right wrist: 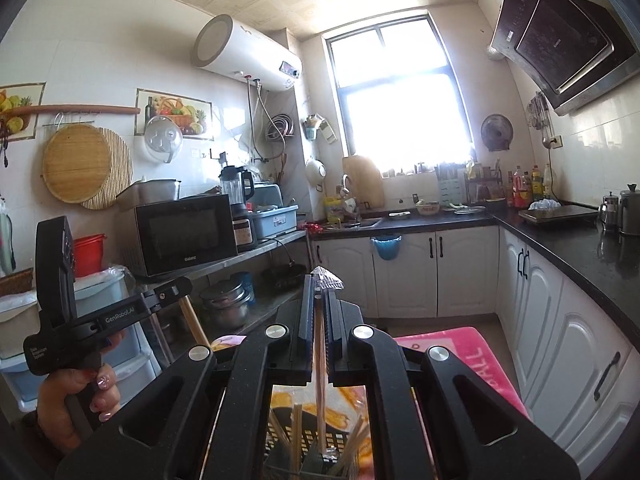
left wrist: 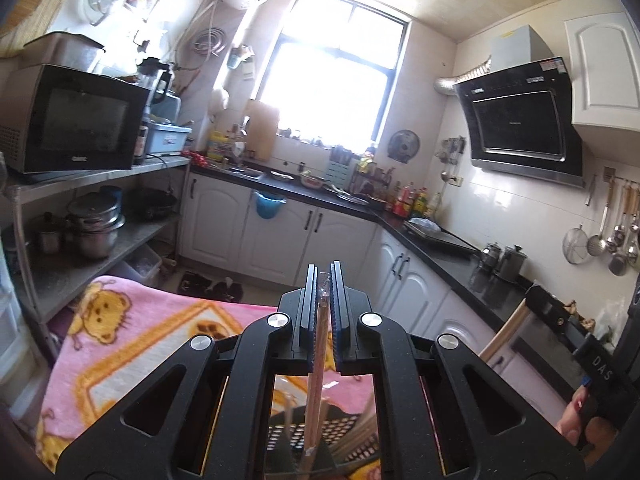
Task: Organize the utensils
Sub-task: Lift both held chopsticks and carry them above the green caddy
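**Ana:** Below both grippers, seen through their frames, sits a black perforated plastic basket (left wrist: 320, 436) on the pink cartoon-bear blanket (left wrist: 132, 344). Where are the utensils?

**Ben:** Each gripper has one. The left gripper (left wrist: 325, 276) is clamped on a slim wooden chopstick in a clear wrapper (left wrist: 316, 392); the right gripper (right wrist: 320, 280) is clamped on a similar wrapped wooden stick (right wrist: 320, 392), its crinkled clear wrapper tip (right wrist: 328, 280) poking past the fingertips.

**Ana:** How do they lie?

**Ben:** Each stick's long axis runs along its gripper's fingers, the lower end trailing back and down toward the basket directly beneath. That's what the next move turns on, I'd judge: straight down drops it in.

**Ana:** Which is nearer?

**Ben:** I can't tell; both hang over it alike.

**Ana:** Counts?

**Ben:** Two grippers, two held sticks, one basket. Loose pale sticks (right wrist: 298, 432) stand in it, at least four, though exact numbers are hidden.
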